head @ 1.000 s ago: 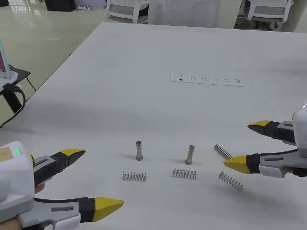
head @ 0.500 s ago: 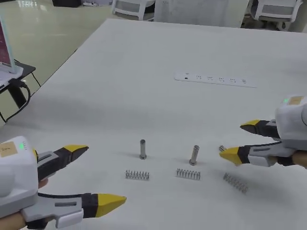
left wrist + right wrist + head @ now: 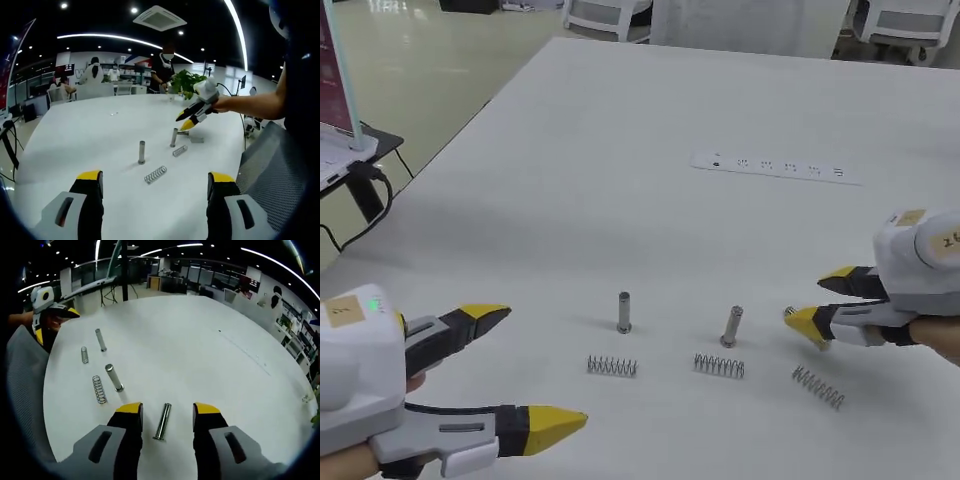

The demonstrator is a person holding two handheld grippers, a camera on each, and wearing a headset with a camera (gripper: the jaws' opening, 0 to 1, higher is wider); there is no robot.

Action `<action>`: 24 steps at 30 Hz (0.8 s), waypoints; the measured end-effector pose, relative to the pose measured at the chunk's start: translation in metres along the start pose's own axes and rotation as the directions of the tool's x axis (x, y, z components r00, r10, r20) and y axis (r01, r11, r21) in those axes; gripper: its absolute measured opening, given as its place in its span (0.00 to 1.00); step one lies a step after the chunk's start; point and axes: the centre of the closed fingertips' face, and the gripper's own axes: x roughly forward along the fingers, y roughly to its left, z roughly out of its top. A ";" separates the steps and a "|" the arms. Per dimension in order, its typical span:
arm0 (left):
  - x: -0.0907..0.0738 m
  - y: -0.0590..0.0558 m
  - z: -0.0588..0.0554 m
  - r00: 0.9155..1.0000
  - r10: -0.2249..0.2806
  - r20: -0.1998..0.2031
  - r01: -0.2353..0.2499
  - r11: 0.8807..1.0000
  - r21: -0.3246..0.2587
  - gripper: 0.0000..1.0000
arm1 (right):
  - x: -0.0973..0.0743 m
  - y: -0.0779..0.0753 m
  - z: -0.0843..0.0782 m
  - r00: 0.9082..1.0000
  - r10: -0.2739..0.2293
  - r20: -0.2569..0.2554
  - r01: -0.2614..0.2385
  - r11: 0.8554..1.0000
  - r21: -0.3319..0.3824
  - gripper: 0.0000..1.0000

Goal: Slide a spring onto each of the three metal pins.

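Right tongs [image 3: 168,409] wide, holding nothing, jaws straddling the lying pin [image 3: 162,421], which sits flat on the table [image 3: 200,340] between the two tips. Left tongs [image 3: 522,368] also wide and empty, short of the row. Nearest spring [image 3: 155,174] lies just ahead of them, its upright pin [image 3: 141,152] right behind it. Further out from the left tongs: middle pin [image 3: 731,326], upright, with the middle spring [image 3: 719,366] on its near side. Third spring [image 3: 818,387] lies just beside the right tongs' near jaw, not touching.

Step, my read: no spring on any pin yet; right side is lined up to grab the lying pin. Next move needs the jaws to close across the shank, low enough to catch a round part lying flat. Risk: it rolls off the tips. After that, stand it up or hold it for a spring.

Pose: right hand [image 3: 935,338] reaches in from the side, tongs near level, tips dipped toward the table, one jaw beyond the pin and one short of it. Left tongs low, pointing across toward the right tongs.
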 end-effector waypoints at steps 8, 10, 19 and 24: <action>0.000 0.000 0.000 1.000 0.000 0.001 0.000 1.000 -0.005 0.82 | 0.008 -0.004 -0.005 0.999 -0.018 -0.045 0.018 1.000 0.015 0.27; 0.000 0.000 -0.001 1.000 -0.001 0.002 0.001 1.000 -0.008 0.82 | 0.011 -0.002 -0.006 0.998 -0.016 -0.065 0.017 1.000 0.017 0.26; 0.001 0.000 -0.004 1.000 -0.003 0.000 0.003 1.000 -0.012 0.81 | 0.016 0.000 -0.008 0.994 -0.017 -0.109 0.020 0.999 0.025 0.17; 0.001 0.001 -0.004 1.000 -0.003 0.002 0.003 1.000 -0.016 0.81 | 0.020 0.001 -0.013 0.990 -0.009 -0.141 0.015 0.999 0.039 0.12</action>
